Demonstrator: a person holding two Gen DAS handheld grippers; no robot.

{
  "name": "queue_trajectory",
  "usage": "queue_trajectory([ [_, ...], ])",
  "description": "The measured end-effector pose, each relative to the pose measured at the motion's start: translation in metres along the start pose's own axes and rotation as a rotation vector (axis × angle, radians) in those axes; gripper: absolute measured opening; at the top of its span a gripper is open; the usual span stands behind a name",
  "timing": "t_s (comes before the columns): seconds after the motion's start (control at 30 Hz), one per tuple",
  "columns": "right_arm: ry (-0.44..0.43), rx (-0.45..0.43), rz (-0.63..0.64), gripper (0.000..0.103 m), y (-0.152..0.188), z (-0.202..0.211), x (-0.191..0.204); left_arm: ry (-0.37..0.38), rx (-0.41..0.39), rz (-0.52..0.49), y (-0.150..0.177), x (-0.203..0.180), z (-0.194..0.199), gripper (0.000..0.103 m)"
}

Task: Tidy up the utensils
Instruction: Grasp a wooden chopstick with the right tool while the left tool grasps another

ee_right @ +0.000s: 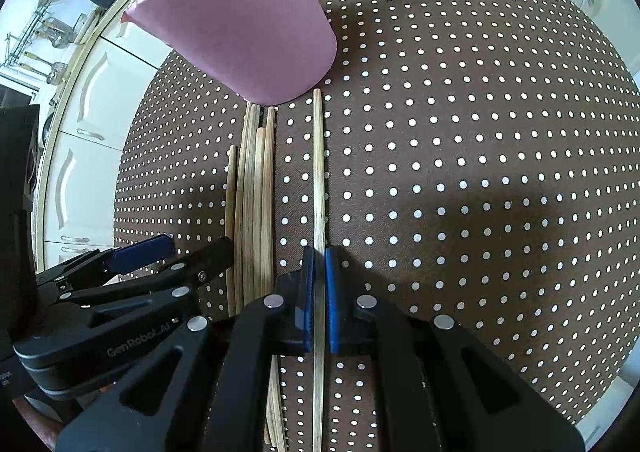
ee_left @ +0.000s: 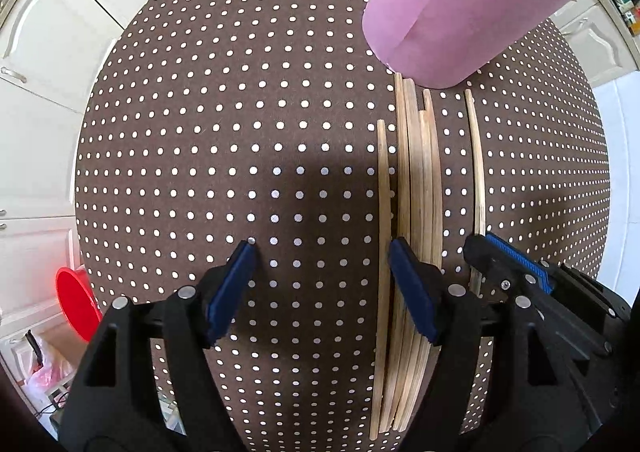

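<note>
Several wooden chopsticks (ee_left: 416, 212) lie side by side on the brown dotted tablecloth (ee_left: 240, 132), pointing toward a pink cup (ee_left: 460, 4). My left gripper (ee_left: 322, 252) is open and empty, its right finger resting against the bundle's left side. My right gripper (ee_right: 319, 260) is shut on a single chopstick (ee_right: 319, 172) that lies apart to the right of the bundle (ee_right: 254, 192). The pink cup (ee_right: 240, 20) stands just beyond the chopstick tips. The right gripper also shows in the left wrist view (ee_left: 508, 256), and the left gripper in the right wrist view (ee_right: 176, 248).
The round table's edge curves on all sides, with white cabinets (ee_left: 52, 52) beyond. A red bowl (ee_left: 76, 304) sits low at the left, off the table. Bare dotted cloth (ee_right: 480, 132) spreads right of the chopsticks.
</note>
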State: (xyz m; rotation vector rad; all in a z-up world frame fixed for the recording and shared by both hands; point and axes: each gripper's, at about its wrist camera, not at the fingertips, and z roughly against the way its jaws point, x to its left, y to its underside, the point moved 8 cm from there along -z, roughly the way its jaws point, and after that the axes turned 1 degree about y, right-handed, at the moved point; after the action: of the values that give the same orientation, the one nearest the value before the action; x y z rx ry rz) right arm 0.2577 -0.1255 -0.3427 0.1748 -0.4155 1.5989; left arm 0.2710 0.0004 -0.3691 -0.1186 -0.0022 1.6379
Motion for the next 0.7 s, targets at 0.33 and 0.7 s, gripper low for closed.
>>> queue_trajectory([
  [0.33,0.017,-0.002,0.007,0.003,0.0,-0.001,0.001,-0.053,-0.004,0.015,-0.01,-0.004,0.003,0.06],
  [0.7,0.006,-0.016,-0.017,0.005,0.0,-0.004,0.007,0.08,-0.056,0.044,-0.001,0.016,0.015,0.005],
])
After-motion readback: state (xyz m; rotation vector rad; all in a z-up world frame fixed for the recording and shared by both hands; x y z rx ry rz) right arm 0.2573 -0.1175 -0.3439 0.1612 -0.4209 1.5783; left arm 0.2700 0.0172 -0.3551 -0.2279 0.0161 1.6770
